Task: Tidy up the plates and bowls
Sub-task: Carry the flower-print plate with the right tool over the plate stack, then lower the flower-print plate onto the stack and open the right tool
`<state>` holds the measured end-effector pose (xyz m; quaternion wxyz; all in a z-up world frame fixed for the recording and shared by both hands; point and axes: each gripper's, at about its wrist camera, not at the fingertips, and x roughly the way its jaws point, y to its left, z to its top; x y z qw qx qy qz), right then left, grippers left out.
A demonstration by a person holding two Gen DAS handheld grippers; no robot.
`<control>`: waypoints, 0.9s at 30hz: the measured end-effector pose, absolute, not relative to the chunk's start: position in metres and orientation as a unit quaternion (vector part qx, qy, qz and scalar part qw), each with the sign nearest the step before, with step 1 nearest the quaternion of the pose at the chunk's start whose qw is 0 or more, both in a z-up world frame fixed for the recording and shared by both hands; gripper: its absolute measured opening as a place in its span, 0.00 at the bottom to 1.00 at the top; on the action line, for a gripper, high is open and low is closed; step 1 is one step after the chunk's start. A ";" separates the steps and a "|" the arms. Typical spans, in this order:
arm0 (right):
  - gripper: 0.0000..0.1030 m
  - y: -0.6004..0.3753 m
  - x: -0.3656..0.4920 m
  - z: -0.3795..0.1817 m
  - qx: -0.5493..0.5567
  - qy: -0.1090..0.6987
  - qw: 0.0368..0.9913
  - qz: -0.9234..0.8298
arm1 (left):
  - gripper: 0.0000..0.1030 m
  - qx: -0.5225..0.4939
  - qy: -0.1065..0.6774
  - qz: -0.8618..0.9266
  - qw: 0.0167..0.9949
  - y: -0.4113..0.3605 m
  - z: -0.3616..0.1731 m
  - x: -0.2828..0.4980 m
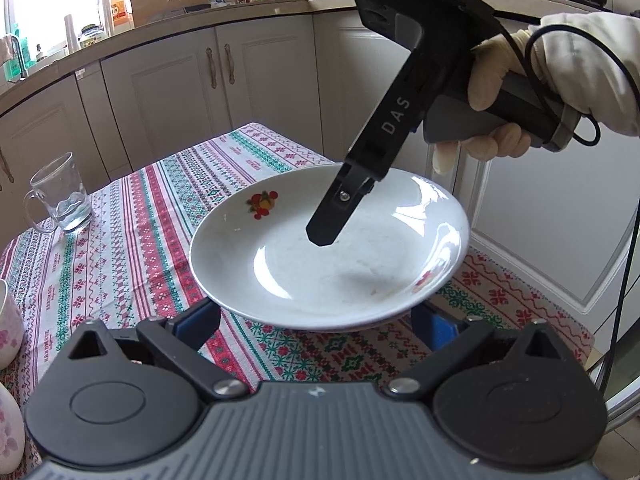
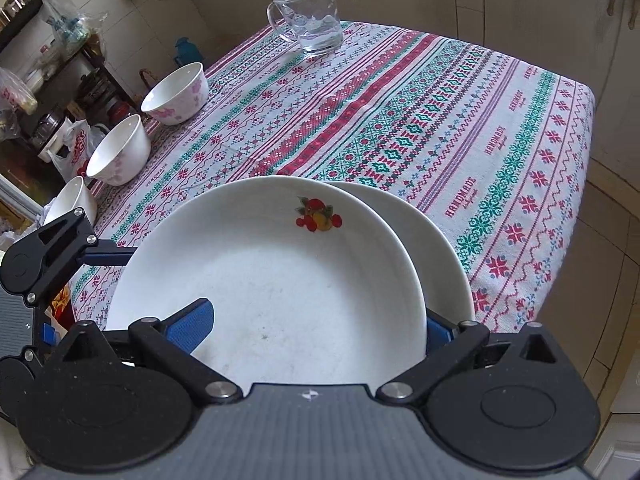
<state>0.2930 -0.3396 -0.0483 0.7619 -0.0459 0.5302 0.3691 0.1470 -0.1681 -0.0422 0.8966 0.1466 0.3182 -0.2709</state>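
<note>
A white plate with a fruit print is gripped at its rim by my right gripper, one blue pad over the inside. It lies partly over a second white plate on the patterned tablecloth. In the left wrist view the top plate fills the middle, with the right gripper reaching into it from above. My left gripper is open, its blue pads either side of the plates' near edge. Three white bowls with pink flowers stand along the table's left edge.
A glass mug stands at the table's far edge; it also shows in the left wrist view. Kitchen cabinets and a cluttered counter lie beyond the table. A shelf with bags stands to the left.
</note>
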 end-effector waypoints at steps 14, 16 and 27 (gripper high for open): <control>1.00 -0.349 0.283 -0.043 -0.054 0.537 0.768 0.344 | 0.98 0.137 0.316 -0.283 0.895 -0.167 -0.045 0.150; 1.00 -0.350 0.281 -0.041 -0.053 0.537 0.769 0.342 | 0.98 0.137 0.316 -0.283 0.895 -0.168 -0.045 0.150; 1.00 -0.356 0.269 -0.031 -0.054 0.535 0.775 0.331 | 0.98 0.135 0.313 -0.281 0.897 -0.166 -0.045 0.153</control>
